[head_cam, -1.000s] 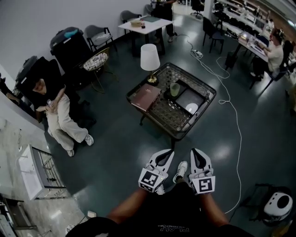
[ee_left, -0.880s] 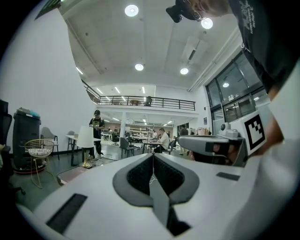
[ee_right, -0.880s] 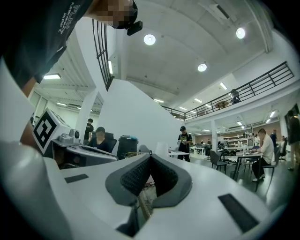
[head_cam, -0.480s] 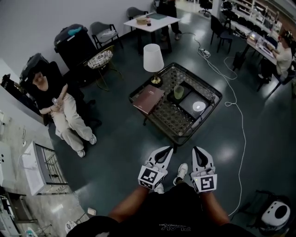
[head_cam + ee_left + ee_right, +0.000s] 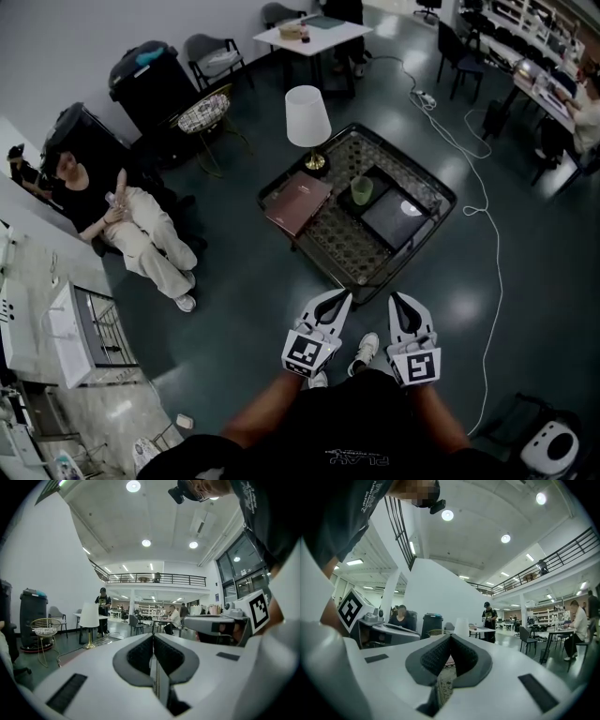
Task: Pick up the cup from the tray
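The left gripper (image 5: 339,296) and right gripper (image 5: 397,299) are held low in front of the body, side by side and just apart, both pointing forward. The bare left forearm (image 5: 260,419) and right forearm (image 5: 439,429) angle inward behind them. Each gripper's jaws are pressed together with nothing between them.

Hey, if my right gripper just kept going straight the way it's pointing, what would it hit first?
Nothing near: open floor lies ahead of the right gripper. The first thing roughly in line looks like the white lamp on the low table, though depth is hard to judge.
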